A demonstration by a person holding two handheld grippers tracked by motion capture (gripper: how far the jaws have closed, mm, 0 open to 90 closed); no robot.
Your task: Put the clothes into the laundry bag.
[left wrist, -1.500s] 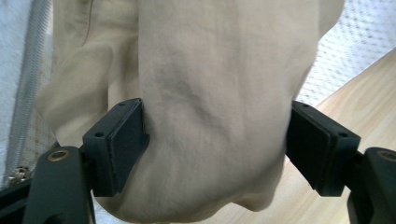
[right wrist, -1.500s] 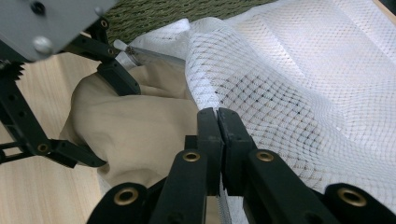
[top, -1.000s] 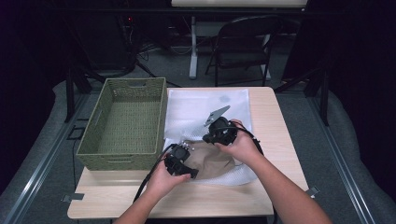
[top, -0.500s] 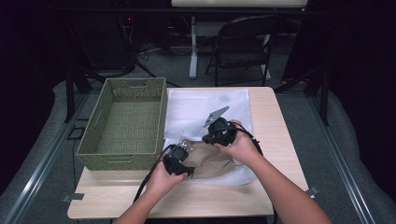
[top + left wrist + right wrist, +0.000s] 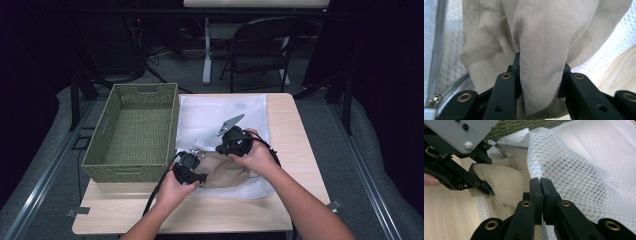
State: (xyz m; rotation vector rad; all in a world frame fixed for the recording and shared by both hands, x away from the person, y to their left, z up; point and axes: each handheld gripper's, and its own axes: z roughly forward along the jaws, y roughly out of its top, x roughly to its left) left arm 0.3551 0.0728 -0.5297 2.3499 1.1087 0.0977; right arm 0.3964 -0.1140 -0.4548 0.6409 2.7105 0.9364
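**Beige cloth pinched at the mouth of the mesh bag**

Beige cloth [image 5: 225, 171] lies on the near half of the tabletop [image 5: 295, 150], partly covered by a white mesh bag [image 5: 220, 112] that spreads away from the person toward the far edge. In the left gripper view a thick fold of the cloth [image 5: 544, 50] hangs down between the two black jaws, which have just been closing and now press on it from both sides. The left gripper [image 5: 191, 167] sits at the near left corner of the cloth, close beside the basket's near end.

The right gripper [image 5: 231, 141] is just beyond the cloth, over the bag. In the right gripper view its jaws meet tightly, with the edge of the mesh bag [image 5: 574, 170] caught between them and raised into a peak. The same view shows the beige cloth [image 5: 506, 185] lying under the lifted mesh, the bag's zipper [image 5: 501, 145] running along the opening, and the left gripper [image 5: 485, 190] holding the cloth's near edge.

A green woven basket [image 5: 107, 135] stands on the left side of the tabletop, its long wall just beside the bag. A dark folding chair [image 5: 260, 50] stands on the floor beyond the tabletop's far edge.
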